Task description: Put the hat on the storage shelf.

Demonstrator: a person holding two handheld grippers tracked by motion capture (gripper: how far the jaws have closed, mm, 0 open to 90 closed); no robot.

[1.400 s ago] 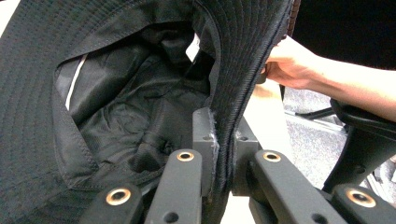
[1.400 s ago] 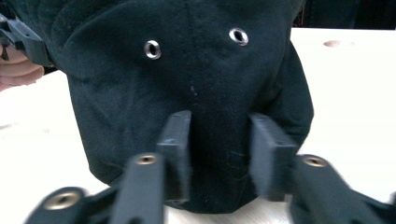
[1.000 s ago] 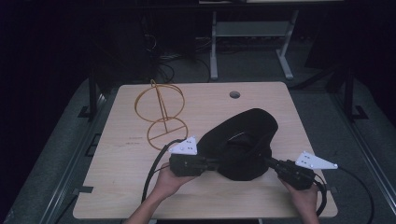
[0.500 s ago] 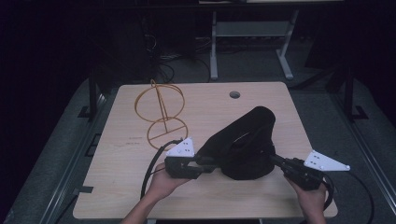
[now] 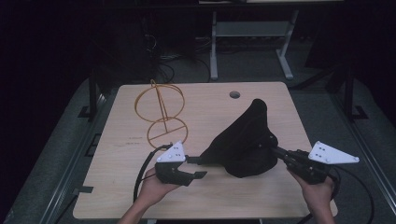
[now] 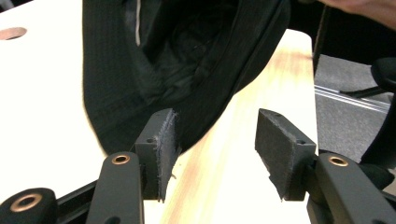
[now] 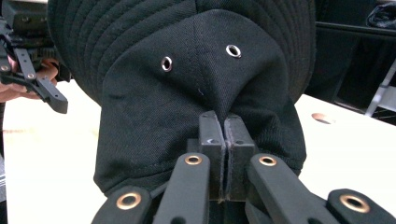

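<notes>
So the right gripper (image 5: 276, 150) is pinched tight on a fold of the black bucket hat (image 5: 247, 142), and in the right gripper view you can see the two pads squeezed together with the cloth of the crown bunched between them, just under the two metal eyelets (image 7: 166, 63). That grip is holding the hat up off the table (image 5: 210, 107), which is why it stands in a tall peak instead of lying flat, with its lower edge sagging toward the wood. The left gripper (image 5: 198, 167) has just been opening: its jaws stand apart, the brim hangs right beside the one pad but nothing is pressed between them, so I'd say it has let go and the right side alone carries the hat now. My guess is the hat is headed for the gold wire stand (image 5: 161, 114), which sits upright toward the far left of the tabletop, well apart from the hat. The table itself is pale wood with a round cable hole (image 5: 234, 94) near the far edge. Around it the room is dark, with grey carpet, a metal frame (image 5: 252, 42) behind and some cables on the floor.
</notes>
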